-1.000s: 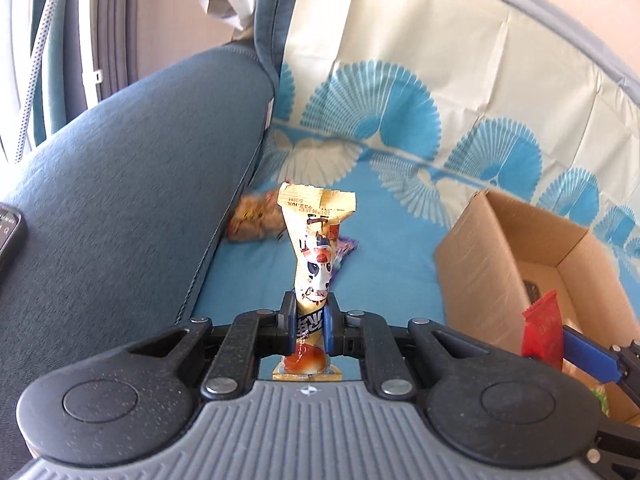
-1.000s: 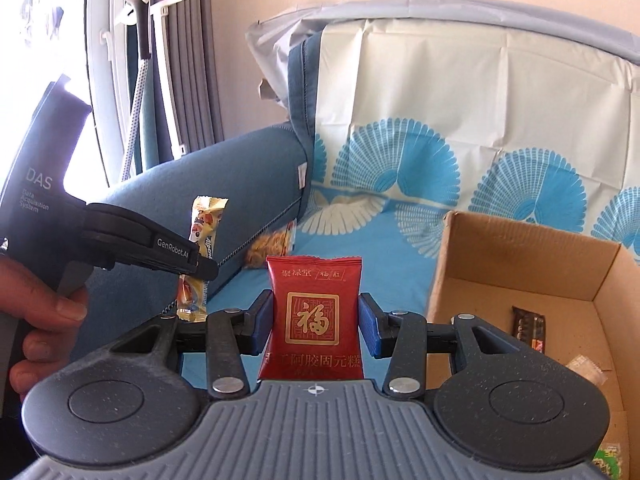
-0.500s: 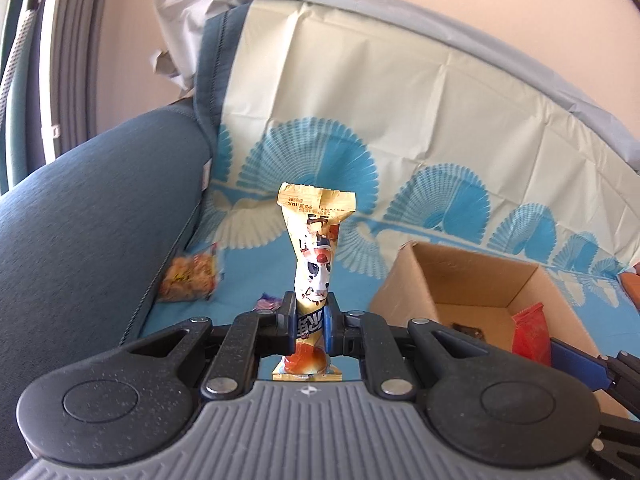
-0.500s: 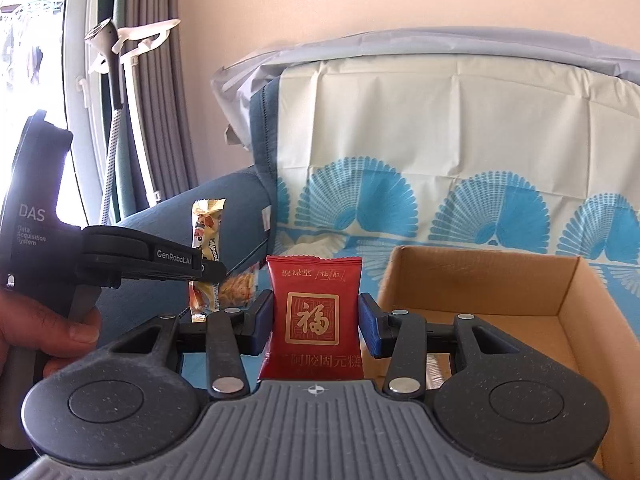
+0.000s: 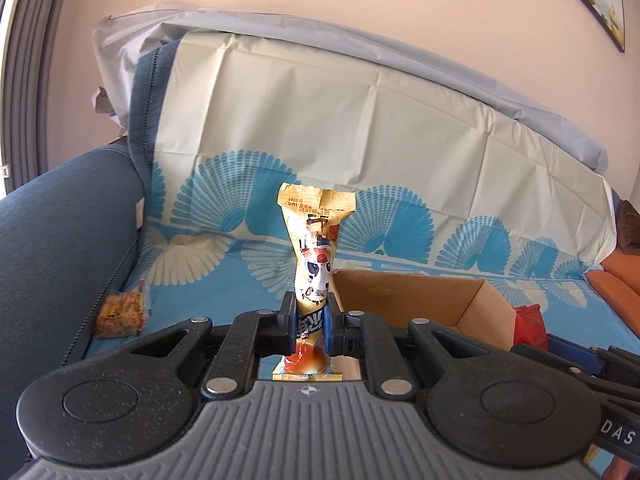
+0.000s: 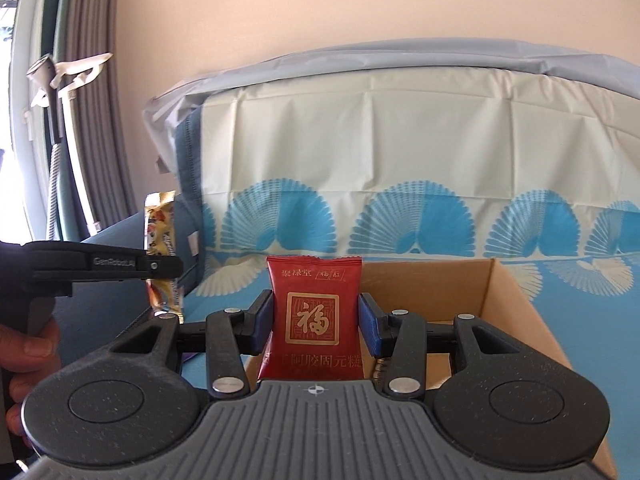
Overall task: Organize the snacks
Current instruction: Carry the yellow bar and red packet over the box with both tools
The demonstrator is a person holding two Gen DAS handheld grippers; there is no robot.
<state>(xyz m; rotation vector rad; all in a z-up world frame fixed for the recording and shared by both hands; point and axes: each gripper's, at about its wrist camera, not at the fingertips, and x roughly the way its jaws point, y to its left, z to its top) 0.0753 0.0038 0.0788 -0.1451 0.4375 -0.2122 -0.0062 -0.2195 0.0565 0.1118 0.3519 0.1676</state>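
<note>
The left tongs point(image 5: 311, 322) pinch a slim, crinkled yellow snack wrapper point(image 5: 315, 248), its base hidden. The right tongs point(image 6: 316, 322) clamp a flat red foil packet point(image 6: 314, 316) above the cardboard box point(image 6: 508, 300), whose contents stay out of sight.

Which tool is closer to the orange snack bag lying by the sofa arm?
Left. The left tool, holding the yellow snack, is nearer the orange snack bag. The right tool, holding the red packet, is further away at the cardboard box.
</note>
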